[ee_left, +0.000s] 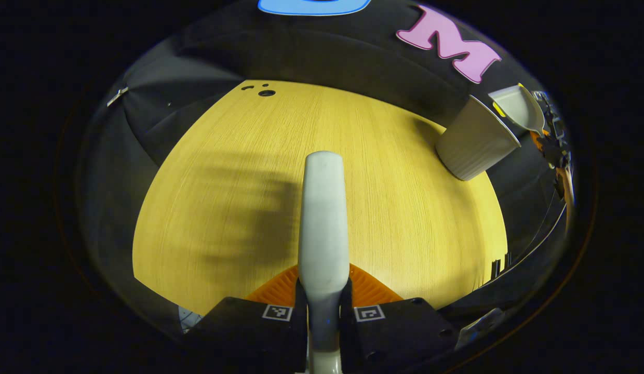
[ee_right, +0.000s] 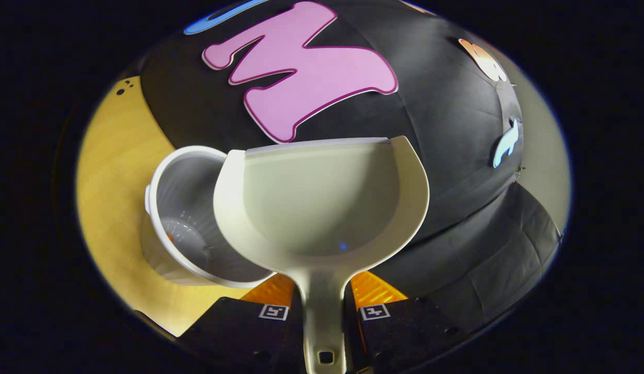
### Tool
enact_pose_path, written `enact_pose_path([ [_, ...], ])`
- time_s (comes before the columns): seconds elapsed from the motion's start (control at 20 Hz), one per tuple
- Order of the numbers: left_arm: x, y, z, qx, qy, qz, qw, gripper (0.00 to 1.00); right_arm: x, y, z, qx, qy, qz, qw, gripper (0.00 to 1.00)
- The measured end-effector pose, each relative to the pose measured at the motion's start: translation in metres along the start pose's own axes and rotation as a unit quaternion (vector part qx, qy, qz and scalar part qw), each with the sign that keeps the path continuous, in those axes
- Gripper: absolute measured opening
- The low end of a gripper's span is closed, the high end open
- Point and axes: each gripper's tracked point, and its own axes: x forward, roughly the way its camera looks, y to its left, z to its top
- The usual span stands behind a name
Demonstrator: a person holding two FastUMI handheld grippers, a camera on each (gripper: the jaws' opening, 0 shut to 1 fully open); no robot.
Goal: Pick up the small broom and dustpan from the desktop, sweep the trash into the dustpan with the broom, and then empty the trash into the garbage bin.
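Note:
My left gripper (ee_left: 323, 298) is shut on the small broom (ee_left: 323, 223), whose pale handle points away over the wooden desktop (ee_left: 223, 208); its bristles are hidden. My right gripper (ee_right: 324, 317) is shut on the handle of the cream dustpan (ee_right: 322, 202), which is held up beside and partly over the mouth of the white garbage bin (ee_right: 182, 223). The pan's inside looks bare. Small bits lie at the bin's bottom. In the left gripper view the bin (ee_left: 475, 140) stands at the desktop's far right edge with the dustpan (ee_left: 519, 106) tilted above its rim.
The desktop has a cable hole (ee_left: 266, 93) near its far left corner. The black cloth wall (ee_left: 322, 52) rises behind the desk and wraps around the bin's right side. The other gripper and a hand (ee_left: 553, 150) show at the far right.

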Motion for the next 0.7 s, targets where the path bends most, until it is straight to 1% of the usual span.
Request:
enact_pose_path([
  [0.2, -0.008, 0.004, 0.008, 0.049, -0.035, 0.025, 0.998, 0.29, -0.053, 0.007, 0.025, 0.085, -0.012, 0.035, 0.996, 0.35],
  [0.3, -0.014, -0.001, 0.007, 0.054, -0.044, 0.019, 0.997, 0.29, -0.083, 0.019, 0.037, 0.115, -0.020, 0.063, 0.991, 0.35],
  [0.35, -0.018, -0.001, 0.005, 0.056, -0.049, 0.017, 0.997, 0.27, -0.100, 0.027, 0.042, 0.128, -0.025, 0.078, 0.988, 0.35],
  [0.5, -0.026, 0.002, 0.003, 0.059, -0.062, 0.016, 0.996, 0.29, -0.151, 0.060, 0.057, 0.154, -0.034, 0.118, 0.980, 0.35],
  [0.6, -0.028, 0.003, -0.001, 0.054, -0.066, 0.012, 0.996, 0.27, -0.184, 0.089, 0.062, 0.172, -0.036, 0.153, 0.972, 0.35],
  [0.65, -0.028, 0.005, -0.003, 0.053, -0.067, 0.011, 0.996, 0.29, -0.199, 0.104, 0.064, 0.175, -0.035, 0.169, 0.969, 0.35],
  [0.7, -0.028, 0.006, -0.005, 0.054, -0.068, 0.008, 0.996, 0.27, -0.212, 0.119, 0.064, 0.177, -0.032, 0.185, 0.966, 0.35],
])
